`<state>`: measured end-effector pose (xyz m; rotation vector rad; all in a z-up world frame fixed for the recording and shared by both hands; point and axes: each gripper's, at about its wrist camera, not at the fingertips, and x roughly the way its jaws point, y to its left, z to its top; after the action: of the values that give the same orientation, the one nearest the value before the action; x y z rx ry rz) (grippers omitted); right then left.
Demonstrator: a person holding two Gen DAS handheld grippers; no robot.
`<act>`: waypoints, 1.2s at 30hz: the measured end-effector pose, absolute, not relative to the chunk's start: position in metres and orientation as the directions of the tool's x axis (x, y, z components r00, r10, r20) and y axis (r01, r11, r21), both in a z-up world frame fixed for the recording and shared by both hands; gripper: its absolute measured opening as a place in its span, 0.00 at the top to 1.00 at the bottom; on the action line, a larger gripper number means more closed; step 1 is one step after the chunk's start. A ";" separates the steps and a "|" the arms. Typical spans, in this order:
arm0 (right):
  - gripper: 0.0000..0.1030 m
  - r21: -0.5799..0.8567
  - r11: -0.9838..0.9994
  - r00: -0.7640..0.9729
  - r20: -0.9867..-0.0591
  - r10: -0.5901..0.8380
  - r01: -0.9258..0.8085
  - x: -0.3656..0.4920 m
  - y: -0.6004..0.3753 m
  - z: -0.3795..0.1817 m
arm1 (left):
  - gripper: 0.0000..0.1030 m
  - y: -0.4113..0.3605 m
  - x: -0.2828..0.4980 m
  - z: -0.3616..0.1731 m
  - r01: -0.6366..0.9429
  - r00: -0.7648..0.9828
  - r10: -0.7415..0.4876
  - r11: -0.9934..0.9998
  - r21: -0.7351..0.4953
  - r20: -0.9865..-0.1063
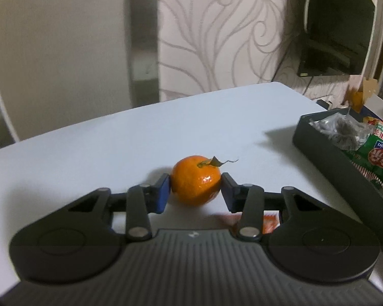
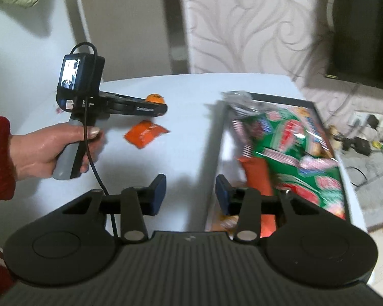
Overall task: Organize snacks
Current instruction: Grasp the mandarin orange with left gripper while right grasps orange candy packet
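A small mandarin [image 1: 195, 179] with a dry leaf sits on the white table [image 1: 115, 140]. My left gripper [image 1: 195, 191] has both blue pads against its sides, shut on it. The mandarin also shows in the right wrist view [image 2: 155, 98], beyond the left gripper's body [image 2: 130, 107]. An orange snack packet [image 2: 146, 134] lies on the table below the left gripper; part of it shows in the left wrist view [image 1: 269, 223]. My right gripper [image 2: 190, 193] is open and empty, above the near left edge of the dark tray [image 2: 316, 107]. The tray holds green snack bags [image 2: 293, 142] and an orange packet [image 2: 258, 176].
The tray [image 1: 316, 148] stands at the table's right side, with a crumpled clear wrapper [image 1: 344, 127] at its far end. The wall with swirl pattern is behind the table. Cables and plugs [image 2: 362, 140] lie on the floor to the right.
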<state>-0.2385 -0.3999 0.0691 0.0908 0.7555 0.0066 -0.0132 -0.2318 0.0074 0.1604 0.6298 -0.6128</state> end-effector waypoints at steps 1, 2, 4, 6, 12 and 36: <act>0.54 0.093 0.996 0.726 -0.686 0.055 0.012 -0.230 -0.396 0.068 | 0.56 -0.224 -0.015 0.008 0.573 0.643 -0.482 0.818 -0.043 -0.595; 0.54 0.104 0.995 0.722 -0.688 0.071 0.002 -0.222 -0.391 0.066 | 0.56 -0.216 -0.017 0.008 0.564 0.648 -0.474 0.825 -0.043 -0.596; 0.54 0.135 0.991 0.711 -0.696 0.099 -0.006 -0.203 -0.382 0.061 | 0.56 -0.199 -0.021 0.008 0.547 0.653 -0.463 0.836 -0.049 -0.599; 0.54 0.177 0.984 0.695 -0.708 0.129 -0.002 -0.181 -0.373 0.053 | 0.56 -0.181 -0.027 0.008 0.532 0.657 -0.454 0.845 -0.056 -0.602; 0.43 0.297 0.954 0.667 -0.721 0.190 0.049 -0.119 -0.351 0.029 | 0.55 -0.136 -0.046 0.008 0.496 0.664 -0.434 0.865 -0.076 -0.609; 0.53 0.062 0.989 0.640 -0.756 0.136 -0.136 -0.124 -0.295 0.003 | 0.55 -0.118 -0.057 0.005 0.524 0.667 -0.442 0.851 -0.044 -0.600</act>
<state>-0.1242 -0.2954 0.0026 -0.0003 0.8625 0.1548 -0.0566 -0.1181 0.0051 0.1368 0.6392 -0.5466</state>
